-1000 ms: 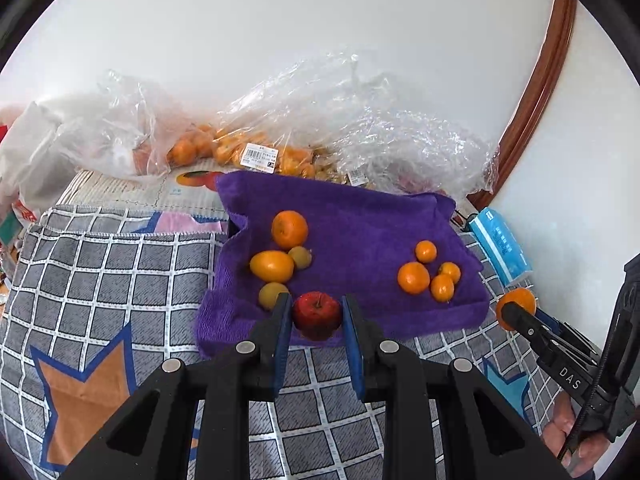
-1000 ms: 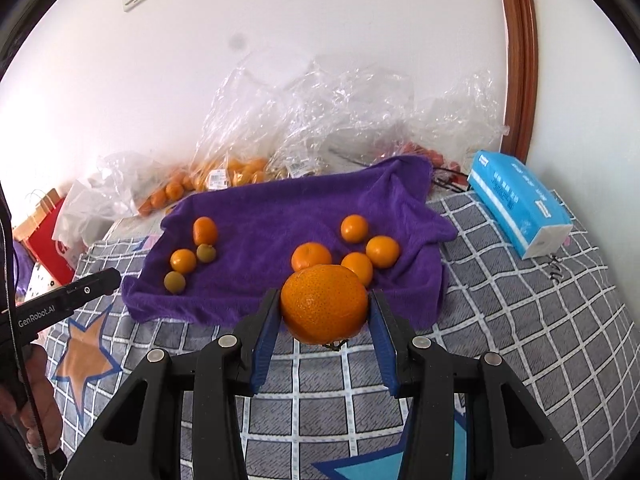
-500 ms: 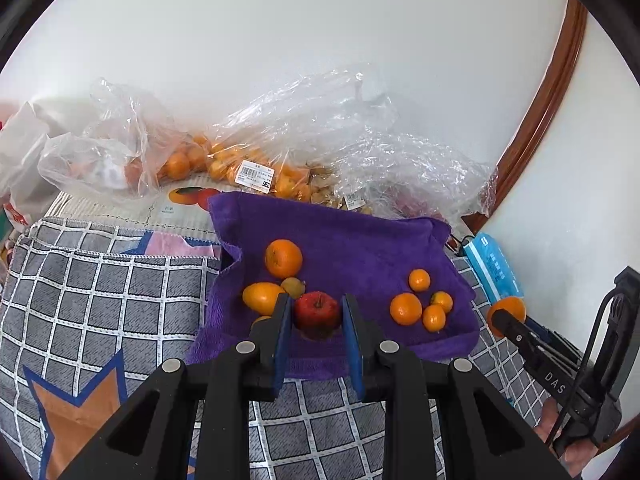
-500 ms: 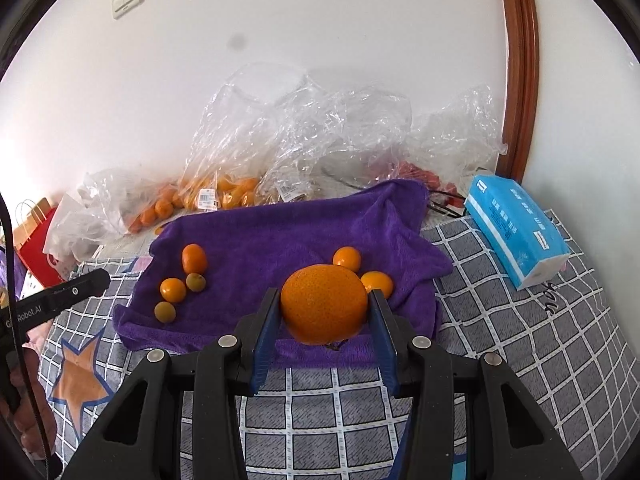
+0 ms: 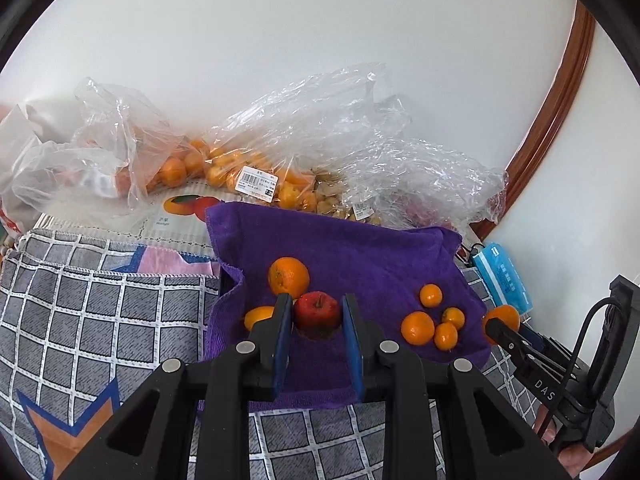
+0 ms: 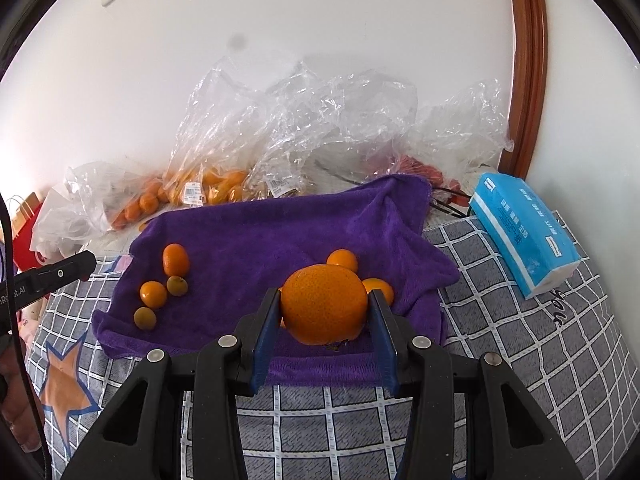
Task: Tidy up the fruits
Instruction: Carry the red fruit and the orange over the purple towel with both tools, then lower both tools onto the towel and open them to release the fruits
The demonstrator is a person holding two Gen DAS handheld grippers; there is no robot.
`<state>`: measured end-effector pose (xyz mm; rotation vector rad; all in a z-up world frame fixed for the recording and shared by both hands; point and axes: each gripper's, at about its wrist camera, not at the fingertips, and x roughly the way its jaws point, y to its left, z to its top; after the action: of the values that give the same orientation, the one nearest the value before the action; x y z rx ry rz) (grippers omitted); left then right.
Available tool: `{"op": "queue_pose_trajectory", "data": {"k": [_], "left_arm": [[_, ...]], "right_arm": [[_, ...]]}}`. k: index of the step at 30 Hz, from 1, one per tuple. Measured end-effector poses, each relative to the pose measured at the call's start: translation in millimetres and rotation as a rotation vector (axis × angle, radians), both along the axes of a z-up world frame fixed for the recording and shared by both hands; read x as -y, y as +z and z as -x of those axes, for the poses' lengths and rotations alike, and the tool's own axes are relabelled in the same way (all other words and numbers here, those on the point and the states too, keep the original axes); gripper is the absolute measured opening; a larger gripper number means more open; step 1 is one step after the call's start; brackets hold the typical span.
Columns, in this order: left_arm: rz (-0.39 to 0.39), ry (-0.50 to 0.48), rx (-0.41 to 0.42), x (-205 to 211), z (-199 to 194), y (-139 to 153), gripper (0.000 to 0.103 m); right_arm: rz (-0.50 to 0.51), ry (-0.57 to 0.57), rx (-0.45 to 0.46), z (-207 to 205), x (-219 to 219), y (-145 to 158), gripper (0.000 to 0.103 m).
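My left gripper point(image 5: 316, 310) is shut on a small red apple point(image 5: 317, 311) and holds it over the near left part of a purple towel point(image 5: 352, 252). A large orange point(image 5: 289, 277) and a yellow fruit point(image 5: 258, 316) lie just behind and left of it. Several small oranges point(image 5: 418, 327) lie at the towel's right. My right gripper point(image 6: 323, 306) is shut on a big orange point(image 6: 324, 304) over the towel's point(image 6: 260, 240) near right edge, above small oranges point(image 6: 342, 260). Oranges point(image 6: 175, 260) and small greenish fruits point(image 6: 145, 317) lie at the left.
Clear plastic bags point(image 5: 280, 152) with oranges stand behind the towel against the wall. A blue tissue pack point(image 6: 524, 228) lies right of the towel. A grey checked cloth point(image 6: 520, 360) covers the surface. A wooden door frame point(image 6: 528, 60) rises at the right.
Both grippers moved forward over the towel with their fruit still held. The left one now hides the near green fruits; the right one is over the small oranges.
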<state>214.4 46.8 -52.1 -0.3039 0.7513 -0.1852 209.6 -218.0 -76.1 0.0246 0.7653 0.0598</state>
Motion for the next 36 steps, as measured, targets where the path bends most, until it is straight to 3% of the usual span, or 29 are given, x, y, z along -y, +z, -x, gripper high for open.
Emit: {"op": "queue_pose_trajectory", "data": {"k": [20,36], "left_arm": [[0.0,-0.027,-0.097,12,-51,-42,0.024],[0.003,-0.057,-0.127,19,-59,-59,0.024]], "right_arm": [[0.019,0.021,-0.076,-46,-19,-46,0.044],[0.034,0.0,-0.063,-59,-15,-48,0.044]]}}
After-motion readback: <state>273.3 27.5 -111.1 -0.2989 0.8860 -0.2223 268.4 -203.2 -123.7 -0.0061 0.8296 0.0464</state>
